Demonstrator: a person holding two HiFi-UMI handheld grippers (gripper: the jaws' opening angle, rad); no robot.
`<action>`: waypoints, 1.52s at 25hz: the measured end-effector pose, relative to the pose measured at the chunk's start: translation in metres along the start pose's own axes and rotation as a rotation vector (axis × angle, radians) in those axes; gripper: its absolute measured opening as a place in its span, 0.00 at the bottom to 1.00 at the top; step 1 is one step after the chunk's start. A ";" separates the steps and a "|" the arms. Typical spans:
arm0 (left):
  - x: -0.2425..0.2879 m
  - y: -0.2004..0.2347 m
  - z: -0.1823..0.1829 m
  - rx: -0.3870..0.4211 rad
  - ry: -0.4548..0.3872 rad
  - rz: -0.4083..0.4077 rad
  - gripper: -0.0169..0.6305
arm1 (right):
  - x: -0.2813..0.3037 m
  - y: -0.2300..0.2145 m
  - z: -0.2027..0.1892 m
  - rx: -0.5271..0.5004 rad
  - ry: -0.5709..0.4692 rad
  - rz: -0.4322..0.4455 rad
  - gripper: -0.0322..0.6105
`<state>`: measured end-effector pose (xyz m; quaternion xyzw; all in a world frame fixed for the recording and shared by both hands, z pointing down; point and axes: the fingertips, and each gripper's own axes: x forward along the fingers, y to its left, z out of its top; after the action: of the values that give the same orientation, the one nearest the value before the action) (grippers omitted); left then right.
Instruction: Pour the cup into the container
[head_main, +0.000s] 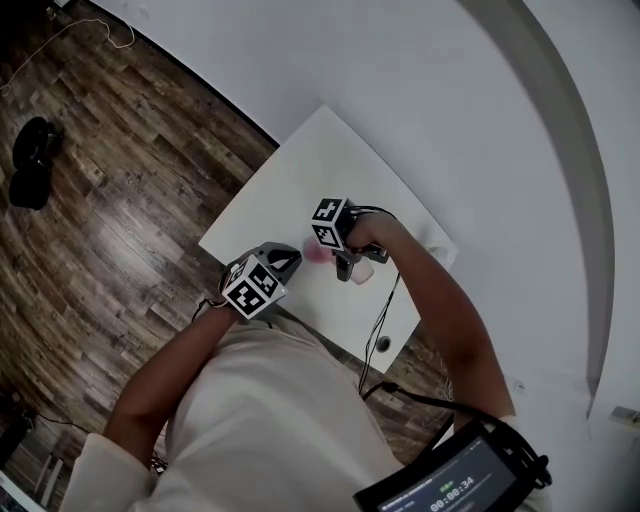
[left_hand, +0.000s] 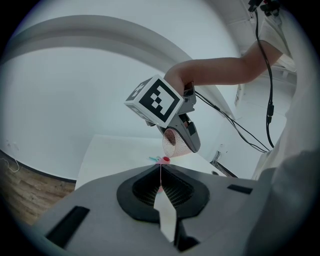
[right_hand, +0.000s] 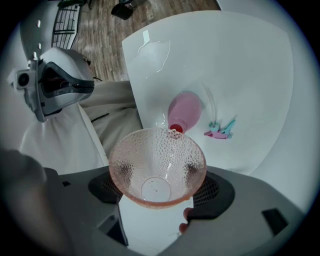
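**Cup (right_hand: 157, 160) tipped over the container, almost nothing left in it**

Your right gripper (right_hand: 157, 187) clamped the dimpled pink cup low on its sides, one jaw pressing each flank. You held it tilted so that its far rim hung just above the red mouth of the pink container (right_hand: 184, 110). That container sat on the white table (right_hand: 250, 75), with a few small teal and pink pieces (right_hand: 220, 131) just beside it. Your left gripper (left_hand: 160, 180) pointed at the container from its left, near side, jaws pressed together on nothing and apparently not touching it. Only specks showed on the cup's bottom, so the pour looked as good as done. What remained, by my reading, was to right the cup and set it down.
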<state>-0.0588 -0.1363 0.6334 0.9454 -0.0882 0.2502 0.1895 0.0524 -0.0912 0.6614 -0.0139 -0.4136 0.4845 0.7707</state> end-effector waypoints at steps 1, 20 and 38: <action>0.001 -0.001 0.000 0.002 0.003 -0.002 0.05 | 0.000 -0.001 0.000 -0.004 0.009 -0.011 0.64; -0.033 0.031 0.036 -0.017 -0.058 0.015 0.05 | -0.062 0.006 0.009 0.152 -0.810 -0.171 0.64; -0.041 -0.006 0.090 -0.009 -0.130 0.045 0.05 | -0.081 0.031 -0.047 0.227 -1.411 -0.325 0.64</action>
<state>-0.0531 -0.1645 0.5388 0.9565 -0.1228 0.1921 0.1822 0.0444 -0.1183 0.5671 0.4429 -0.7556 0.2975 0.3800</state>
